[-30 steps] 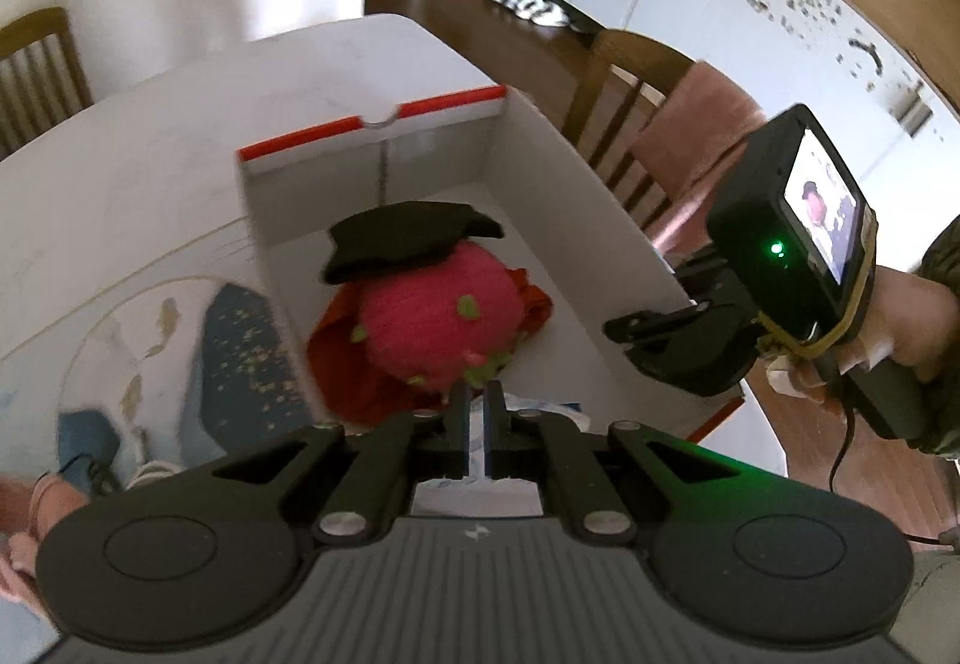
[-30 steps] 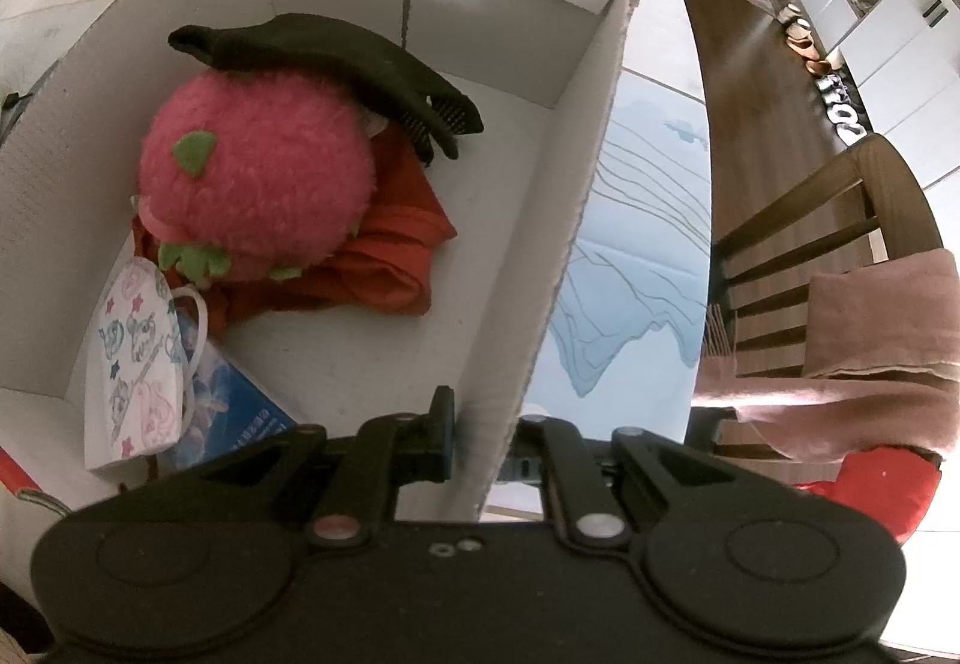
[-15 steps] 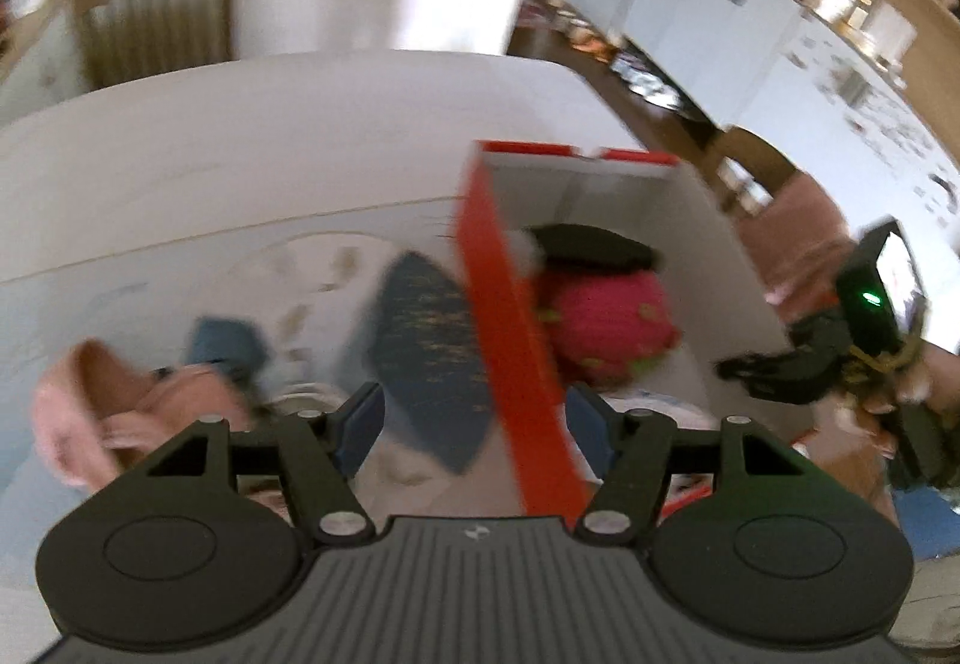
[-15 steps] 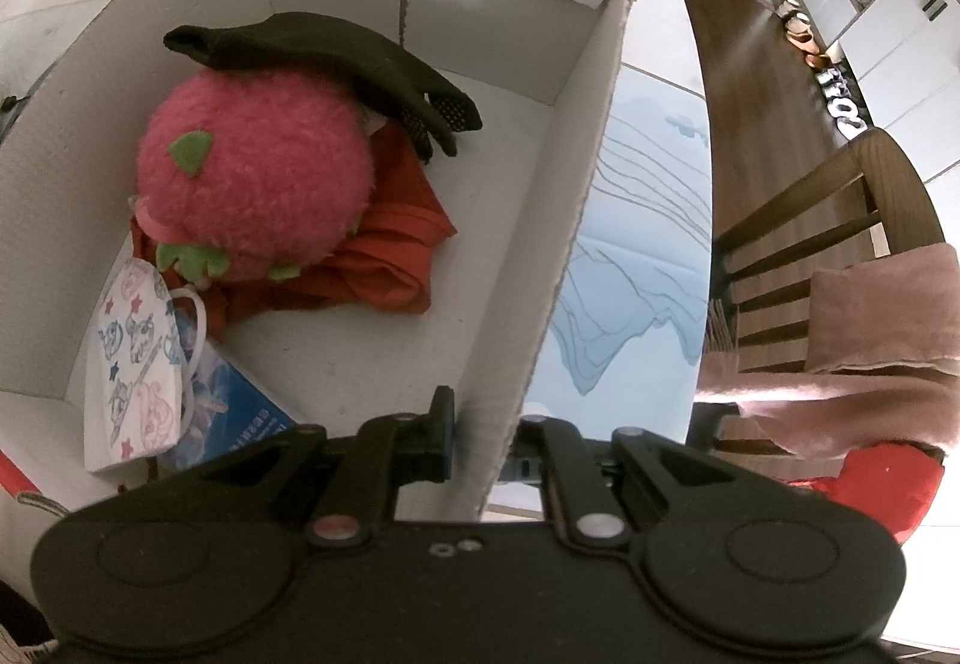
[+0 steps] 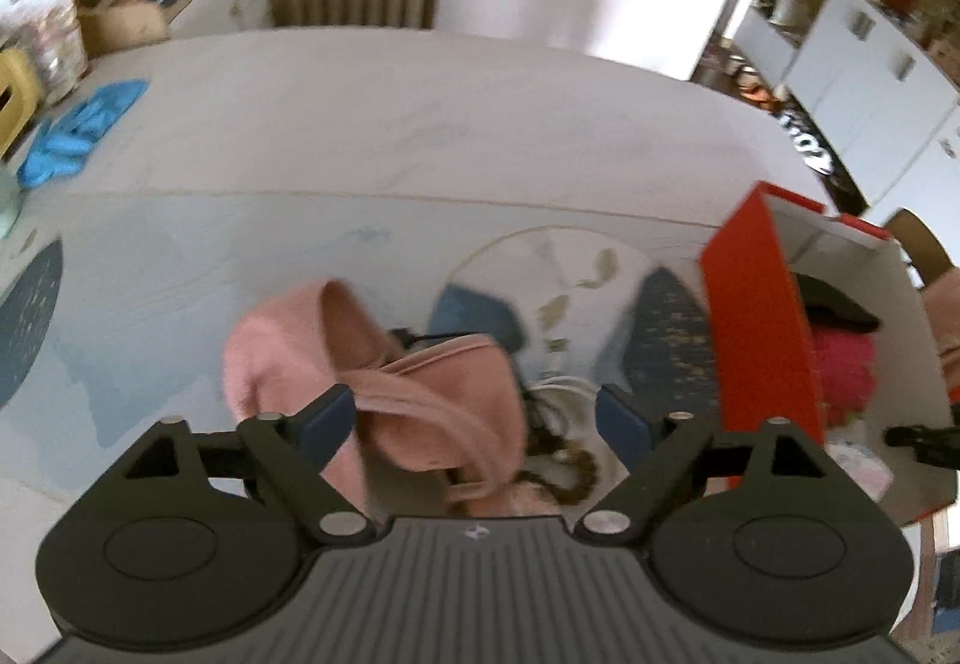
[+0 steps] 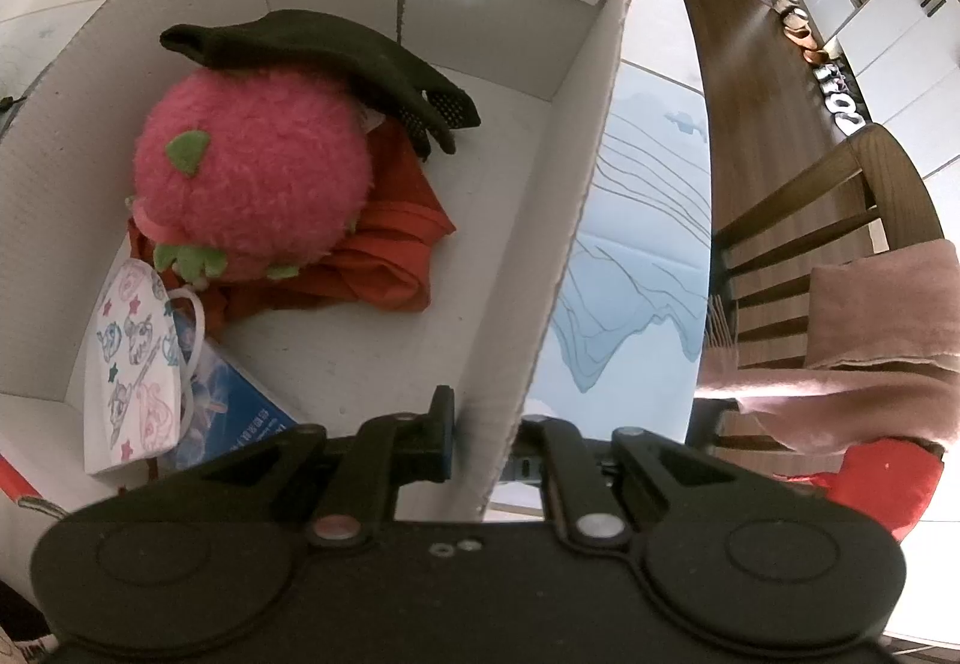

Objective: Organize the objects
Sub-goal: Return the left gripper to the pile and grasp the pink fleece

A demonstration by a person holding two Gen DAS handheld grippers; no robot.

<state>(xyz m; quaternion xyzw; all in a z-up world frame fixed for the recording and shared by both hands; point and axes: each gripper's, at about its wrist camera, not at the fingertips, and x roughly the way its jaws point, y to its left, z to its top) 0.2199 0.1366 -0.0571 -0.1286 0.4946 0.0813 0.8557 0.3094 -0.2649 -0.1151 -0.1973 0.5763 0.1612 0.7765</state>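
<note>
- The left gripper (image 5: 474,418) has its jaws spread wide and grips nothing; its blue-padded fingertips (image 5: 327,418) sit on either side of a crumpled pink fabric piece (image 5: 414,400) lying on the white table with its pale blue printed mat (image 5: 180,292).
- Whether the left fingertip touches the pink fabric cannot be told through the blur.
- At 3 o'clock of the pink fabric stands the open cardboard box, red outside and white inside (image 5: 756,328).
- The right gripper (image 6: 486,439) is closed narrowly on the box's right-hand wall (image 6: 576,196), one finger inside and one outside.
- Inside the box, a fuzzy pink round plush toy with green leaves (image 6: 252,172) rests on orange-red cloth (image 6: 390,250).
- A black glove (image 6: 336,51) drapes over the plush at 12 o'clock.
- A white patterned face mask (image 6: 135,358) lies at 7 o'clock of the plush, on a blue packet (image 6: 234,412).
</note>
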